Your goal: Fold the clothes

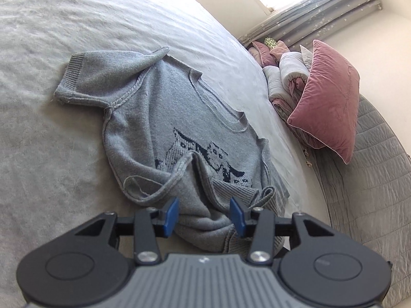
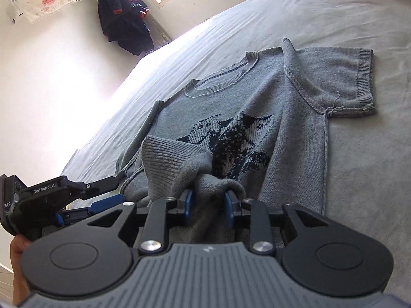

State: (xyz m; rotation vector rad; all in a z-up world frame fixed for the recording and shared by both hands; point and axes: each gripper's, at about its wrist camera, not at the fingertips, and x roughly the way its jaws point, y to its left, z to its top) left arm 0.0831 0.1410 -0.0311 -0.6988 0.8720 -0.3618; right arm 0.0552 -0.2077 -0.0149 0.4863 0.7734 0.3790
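Both near a pink pillow (image 1: 331, 100): right hand-held gripper (image 2: 208, 202) clenches the grey sweater (image 2: 269, 118), left hand-held gripper (image 1: 204, 214) released.

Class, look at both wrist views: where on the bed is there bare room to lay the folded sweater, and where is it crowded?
Bare sheet lies beyond the spread sleeve of the grey sweater, and between its collar and the window wall. Crowded: the pink cushion and rolled bedding at the bed's edge, and the bunched hem near both grippers.
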